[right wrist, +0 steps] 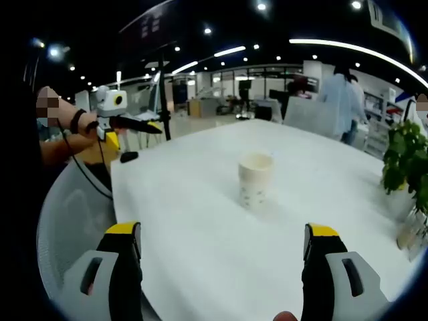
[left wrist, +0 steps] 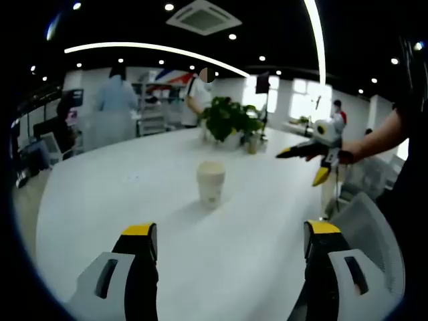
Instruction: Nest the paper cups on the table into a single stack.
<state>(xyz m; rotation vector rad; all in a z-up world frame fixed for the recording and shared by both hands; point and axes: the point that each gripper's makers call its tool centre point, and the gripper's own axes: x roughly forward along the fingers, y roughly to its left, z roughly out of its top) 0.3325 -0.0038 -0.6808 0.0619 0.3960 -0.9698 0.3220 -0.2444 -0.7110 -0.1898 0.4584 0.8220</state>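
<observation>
A pale paper cup [left wrist: 210,182] stands upright on the white table [left wrist: 134,200], a short way ahead of my left gripper [left wrist: 232,231]. That gripper is open, and nothing sits between its black, yellow-tipped jaws. In the right gripper view the same cup [right wrist: 255,177] stands ahead and slightly right of centre of my right gripper [right wrist: 223,231], which is also open and empty. Each gripper shows in the other's view, held above the table edge by a hand: the right gripper [left wrist: 299,167] and the left gripper [right wrist: 136,138], both with jaws spread.
A potted plant [left wrist: 231,120] stands at the table's far side, also visible as a plant [right wrist: 408,157]. A grey chair [left wrist: 371,234] sits at the table edge near me. A small black object [right wrist: 128,157] lies by the edge. People stand in the background.
</observation>
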